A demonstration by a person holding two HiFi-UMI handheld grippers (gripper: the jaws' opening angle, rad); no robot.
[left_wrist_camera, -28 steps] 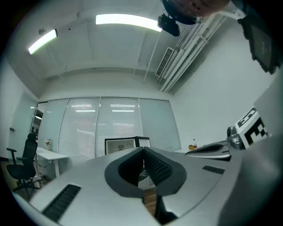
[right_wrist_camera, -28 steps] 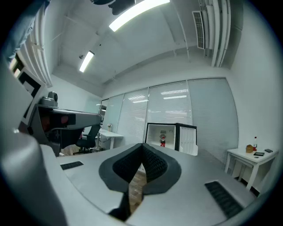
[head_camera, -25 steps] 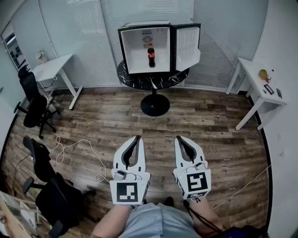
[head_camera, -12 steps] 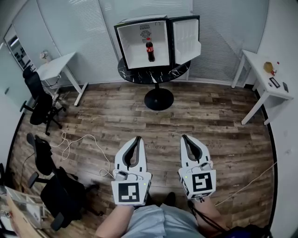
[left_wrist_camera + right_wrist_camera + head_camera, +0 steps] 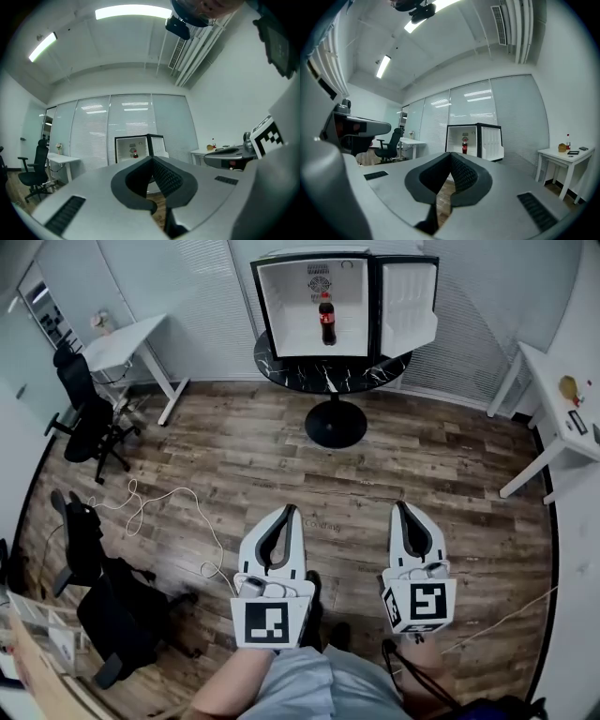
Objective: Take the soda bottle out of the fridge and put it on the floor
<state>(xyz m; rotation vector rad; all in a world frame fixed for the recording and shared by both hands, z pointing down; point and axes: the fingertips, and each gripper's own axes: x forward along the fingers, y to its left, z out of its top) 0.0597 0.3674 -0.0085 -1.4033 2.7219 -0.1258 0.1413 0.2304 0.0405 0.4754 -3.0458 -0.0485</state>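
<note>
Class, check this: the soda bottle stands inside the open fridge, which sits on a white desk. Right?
Not quite. The soda bottle stands inside the open fridge, but the fridge sits on the round black table, as the head view shows.

Office-type room with a wood-plank floor (image 5: 450, 474) and far walls covered in white blinds (image 5: 178, 277). A round black marble-look counter (image 5: 300, 379) on a pedestal sits by the back wall. There's a white desk (image 5: 127, 338) in the left corner with a black office chair (image 5: 84, 418) just beside it, and another white table (image 5: 572, 427) along the right wall. The ceiling strip lights (image 5: 133, 11) are on.
</note>
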